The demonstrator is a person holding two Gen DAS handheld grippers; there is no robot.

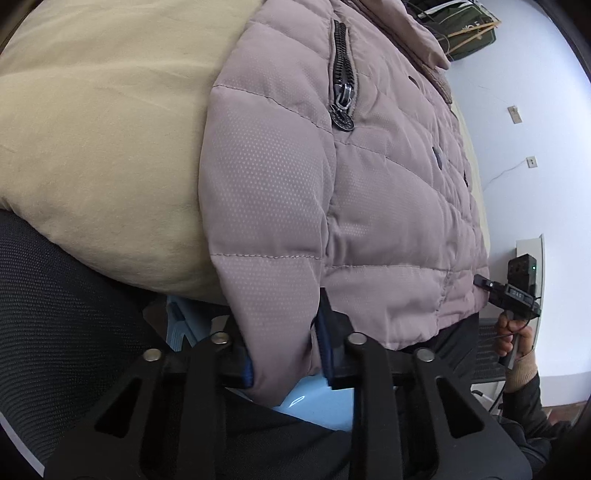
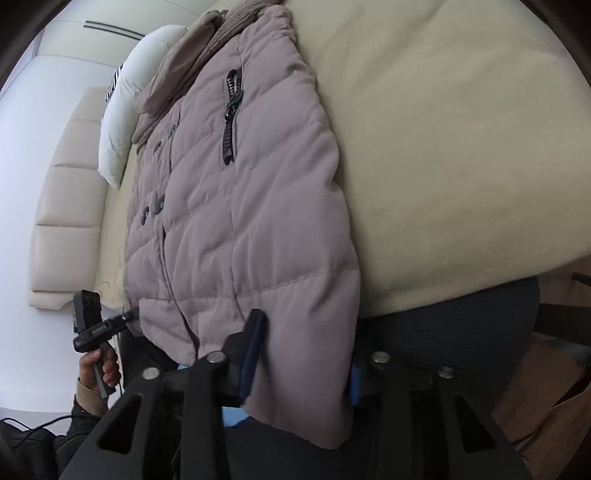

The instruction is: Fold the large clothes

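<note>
A mauve quilted puffer jacket (image 1: 369, 177) lies on a beige bed sheet (image 1: 92, 129), its hem hanging over the bed's edge. It has black zip pockets and dark snaps. My left gripper (image 1: 286, 354) is shut on the jacket's hem corner, fabric pinched between its blue-padded fingers (image 1: 327, 347). My right gripper (image 2: 299, 365) is shut on the other hem corner of the jacket (image 2: 240, 221). Each gripper also shows in the other's view: the right one (image 1: 491, 286) and the left one (image 2: 122, 319), both at the hem.
A white pillow (image 2: 129, 107) and a padded cream headboard (image 2: 62, 206) lie at the far end of the bed. A dark mesh chair (image 1: 55, 314) sits below the bed edge. A green bag (image 1: 469, 29) lies beyond the jacket collar. A brown bag (image 2: 546, 398) stands lower right.
</note>
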